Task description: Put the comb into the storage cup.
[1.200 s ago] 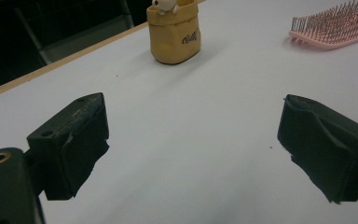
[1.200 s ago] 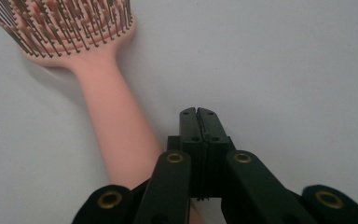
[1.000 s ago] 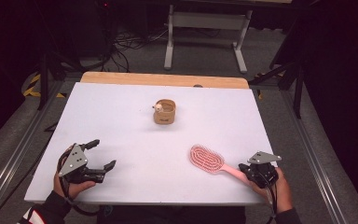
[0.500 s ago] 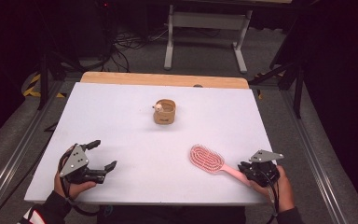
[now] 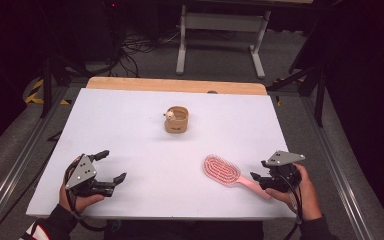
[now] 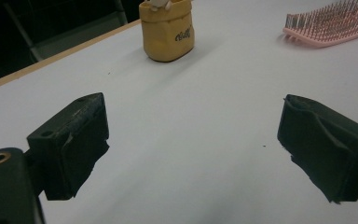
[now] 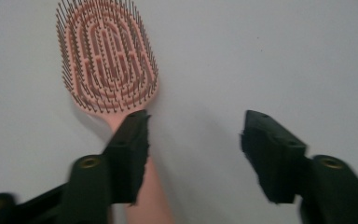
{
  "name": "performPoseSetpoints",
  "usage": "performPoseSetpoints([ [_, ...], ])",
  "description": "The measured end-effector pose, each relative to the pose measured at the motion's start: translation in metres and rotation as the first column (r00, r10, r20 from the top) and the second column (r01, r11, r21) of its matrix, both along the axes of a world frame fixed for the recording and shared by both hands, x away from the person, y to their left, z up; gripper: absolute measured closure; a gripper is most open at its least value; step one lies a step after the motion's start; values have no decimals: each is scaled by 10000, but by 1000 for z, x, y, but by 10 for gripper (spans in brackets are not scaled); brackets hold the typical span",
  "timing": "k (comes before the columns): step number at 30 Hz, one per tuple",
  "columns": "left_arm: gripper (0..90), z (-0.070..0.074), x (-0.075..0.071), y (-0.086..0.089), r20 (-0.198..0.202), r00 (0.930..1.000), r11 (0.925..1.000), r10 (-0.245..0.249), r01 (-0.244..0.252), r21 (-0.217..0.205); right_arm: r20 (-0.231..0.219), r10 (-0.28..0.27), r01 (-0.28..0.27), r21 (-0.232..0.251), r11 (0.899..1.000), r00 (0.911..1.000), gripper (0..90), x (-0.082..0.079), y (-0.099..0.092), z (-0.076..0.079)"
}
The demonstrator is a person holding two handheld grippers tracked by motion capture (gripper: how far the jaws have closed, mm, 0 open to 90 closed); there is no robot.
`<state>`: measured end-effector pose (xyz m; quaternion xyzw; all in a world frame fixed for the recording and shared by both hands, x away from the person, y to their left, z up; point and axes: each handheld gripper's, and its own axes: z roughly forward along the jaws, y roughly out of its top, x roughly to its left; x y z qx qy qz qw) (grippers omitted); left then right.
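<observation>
- right gripper (image 5: 260,179): jaws just opened, apart, nothing between them; pink hairbrush (image 5: 222,170) lies on the counter (image 5: 130,130), handle under one jaw (lift straight up to avoid snagging).
- left gripper (image 5: 114,167): jaws apart, empty.

place: looks like a lab or recording rig, not a home
table: plain white tabletop (image 5: 130,130) on a wooden board (image 5: 175,85)
floor: grey, cables (image 5: 140,42) tangled at the back
surroundings: dark, metal frame stand (image 5: 220,22), hazard-striped tape (image 5: 32,95)
</observation>
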<state>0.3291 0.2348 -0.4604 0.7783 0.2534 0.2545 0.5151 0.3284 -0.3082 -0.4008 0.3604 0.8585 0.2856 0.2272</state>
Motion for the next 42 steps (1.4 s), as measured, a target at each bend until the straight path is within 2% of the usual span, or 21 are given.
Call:
performPoseSetpoints([
  [1, 99, 0, 0, 0, -5, 10000, 10000, 27, -27, 4, 66, 11, -10, -50, 10000, 10000, 315, 0, 1, 2],
  [3, 99, 0, 0, 0, -26, 10000, 10000, 14, -14, -13, 56, -9, 9, 34, 10000, 10000, 211, 1, 4, 5],
  [6, 97, -1, 0, -1, -27, 10000, 10000, -7, 7, 36, -307, 205, -207, -77, 9998, 9993, 163, 4, 9, 8],
  [9, 96, -1, 0, -2, -9, 10000, 10000, -17, 17, 44, -432, 219, -222, -80, 9997, 9988, 118, 6, 13, 9],
  [11, 97, -1, 0, -2, -7, 10000, 10000, -7, 8, 67, -837, 475, -495, -226, 9985, 9954, 111, 6, 18, 7],
  [14, 96, -1, 1, -2, -27, 10000, 10000, -4, 5, 64, -1102, 731, -763, -245, 9968, 9912, 101, 5, 24, 2],
  [18, 95, -1, 0, -2, -3, 10000, 9999, -53, 53, 114, -1565, 961, -1051, -503, 9932, 9830, 101, 7, 29, -4],
  [20, 97, 0, 0, -2, -11, 10000, 9999, -62, 62, 112, -1621, 1056, -1160, -556, 9917, 9811, 101, 8, 30, -6],
  [22, 100, 0, 0, -2, -13, 10000, 9999, -43, 43, 128, -2004, 1007, -1221, -975, 9877, 9745, 105, 10, 34, -12],
  [25, 99, -1, 0, -2, -36, 10000, 9999, -56, 57, 113, -2459, 1042, -1376, -1228, 9829, 9637, 152, 14, 36, -19],
  [27, 98, 0, 0, -2, -18, 10000, 9999, -86, 87, 133, -2543, 926, -1335, -1485, 9799, 9627, 182, 16, 37, -22],
  [29, 98, 0, 0, -3, -21, 9999, 9998, -112, 113, 152, -2723, 957, -1444, -1647, 9757, 9575, 278, 18, 38, -23],
  [30, 98, 0, 0, -3, -30, 9999, 9998, -112, 112, 158, -2755, 1051, -1559, -1696, 9731, 9555, 287, 19, 39, -23],
  [31, 100, 0, 0, -3, -44, 9999, 9998, -117, 117, 185, -2803, 1098, -1601, -1635, 9735, 9536, 304, 20, 39, -23],
  [32, 105, 0, 0, -3, -36, 9999, 9997, -115, 116, 194, -2874, 1202, -1706, -1572, 9727, 9502, 374, 21, 39, -23],
  [33, 106, 0, 0, -2, -33, 9999, 9997, -126, 127, 192, -2973, 1236, -1756, -1551, 9722, 9468, 405, 21, 40, -24],
  [38, 107, 0, 0, -2, -46, 9999, 9997, -146, 147, 208, -3269, 1265, -1902, -1708, 9668, 9366, 515, 29, 43, -28],
  [39, 107, 0, 0, -2, -46, 9999, 9997, -146, 147, 208, -3269, 1265, -1902, -1708, 9668, 9366, 515, 29, 43, -28],
  [40, 108, 0, 0, -2, -70, 9998, 9996, -164, 166, 219, -3381, 1335, -1996, -1688, 9652, 9316, 573, 32, 44, -30],
  [42, 113, -1, 0, -3, -118, 9998, 9996, -159, 161, 215, -3428, 1467, -2104, -1565, 9650, 9279, 606, 33, 45, -30],
])
